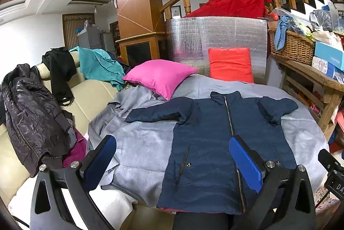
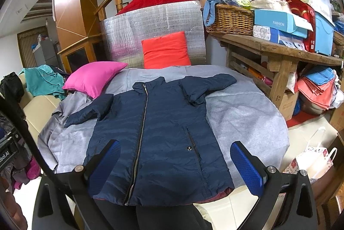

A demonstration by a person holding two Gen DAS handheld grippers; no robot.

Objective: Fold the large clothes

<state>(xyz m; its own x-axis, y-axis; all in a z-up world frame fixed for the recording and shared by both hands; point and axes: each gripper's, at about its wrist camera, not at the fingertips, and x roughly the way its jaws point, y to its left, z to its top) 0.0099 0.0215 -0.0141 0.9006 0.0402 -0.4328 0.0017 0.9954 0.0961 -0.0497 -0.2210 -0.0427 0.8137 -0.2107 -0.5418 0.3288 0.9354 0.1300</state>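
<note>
A navy padded jacket (image 1: 206, 144) (image 2: 154, 133) lies flat and zipped on a grey blanket (image 1: 139, 144) (image 2: 243, 114), collar away from me and both sleeves spread out to the sides. My left gripper (image 1: 172, 157) hovers open above the jacket's lower left part, with nothing between its blue pads (image 1: 245, 161). My right gripper (image 2: 174, 163) is open too, over the jacket's hem and lower right half. Neither touches the cloth.
A pink cushion (image 1: 161, 77) (image 2: 94, 77) and an orange-red cushion (image 1: 231, 64) (image 2: 165, 50) rest at the blanket's far edge. Dark and teal clothes (image 1: 32, 114) lie on the cream sofa at left. A wooden bench (image 2: 275, 51) with a wicker basket and boxes stands right.
</note>
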